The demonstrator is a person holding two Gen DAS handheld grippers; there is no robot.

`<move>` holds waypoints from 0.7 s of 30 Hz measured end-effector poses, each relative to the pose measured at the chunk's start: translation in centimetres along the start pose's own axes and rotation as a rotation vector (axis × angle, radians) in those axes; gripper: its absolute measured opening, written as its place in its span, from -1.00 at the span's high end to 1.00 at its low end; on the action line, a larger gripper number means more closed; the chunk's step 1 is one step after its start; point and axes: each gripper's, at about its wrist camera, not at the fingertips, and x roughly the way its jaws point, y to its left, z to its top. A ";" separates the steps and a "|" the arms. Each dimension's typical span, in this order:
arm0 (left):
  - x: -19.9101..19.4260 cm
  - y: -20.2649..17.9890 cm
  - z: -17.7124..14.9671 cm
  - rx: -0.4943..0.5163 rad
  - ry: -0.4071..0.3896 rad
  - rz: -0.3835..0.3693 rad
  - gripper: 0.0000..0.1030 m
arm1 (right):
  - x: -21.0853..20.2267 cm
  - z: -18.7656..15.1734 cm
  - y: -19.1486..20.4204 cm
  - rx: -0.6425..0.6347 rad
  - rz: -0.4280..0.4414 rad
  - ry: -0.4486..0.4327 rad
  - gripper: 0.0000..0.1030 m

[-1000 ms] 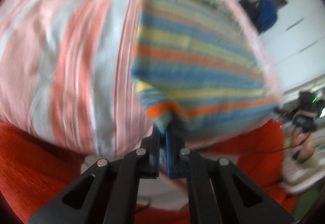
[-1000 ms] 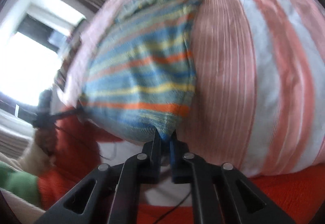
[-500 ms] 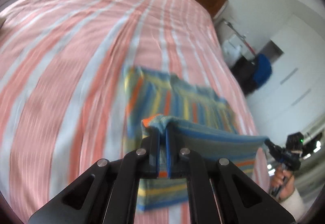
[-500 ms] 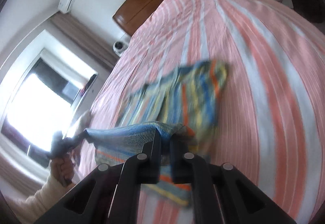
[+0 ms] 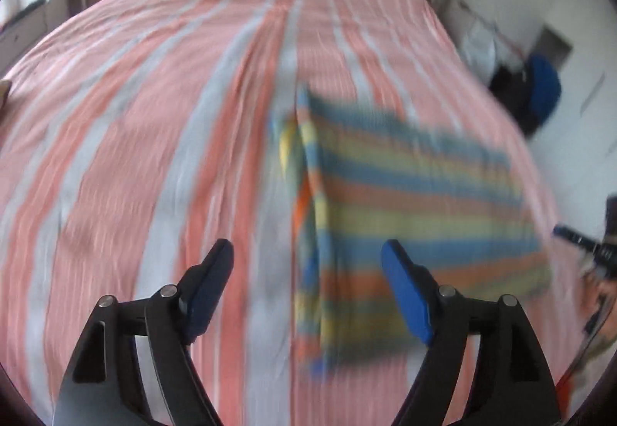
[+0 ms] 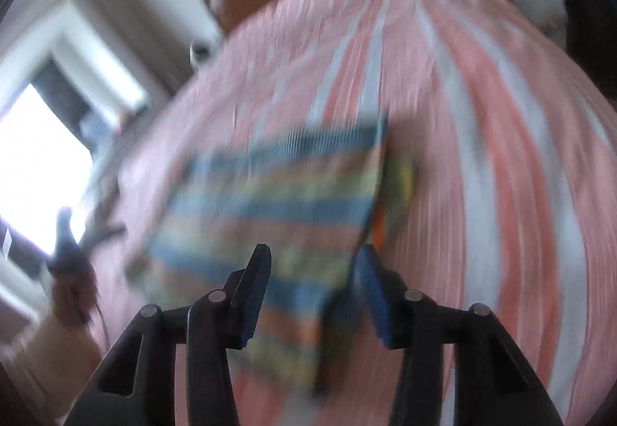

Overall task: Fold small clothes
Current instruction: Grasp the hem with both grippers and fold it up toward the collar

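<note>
In the left wrist view, the left gripper (image 5: 306,252) stands wide and holds nothing; its jaws have just been opening, and no cloth is pinched between them. The striped garment (image 5: 416,210) lies on the pink striped bedsheet (image 5: 135,117), folded over itself, probably because both corners were carried across to make a fold and then let go. The garment lies beyond the fingers and mostly toward the right fingertip; its left folded edge runs between the two fingers (the picture is blurred, so the exact edge is not sharp). The other gripper shows only faintly at the right border.

In the right wrist view, the right gripper (image 6: 312,264) stands about half open, and its jaws have also just been opening. The striped garment (image 6: 270,202) lies beneath and between the fingers, its right edge just beside the blue pad (image 6: 372,294), but whether the pad touches the cloth cannot be told.
</note>
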 end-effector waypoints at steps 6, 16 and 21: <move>2.1 -1.1 -2.4 -0.013 0.086 -0.018 0.93 | 2.3 -5.4 1.2 0.013 0.016 0.093 0.93; 1.5 -1.5 -4.8 0.048 0.139 -0.004 0.81 | 3.4 -6.4 -0.1 0.047 -0.071 0.175 0.94; -3.5 -0.9 -6.0 -0.011 0.024 0.061 -0.57 | 0.5 -7.5 0.1 0.075 -0.068 0.078 0.35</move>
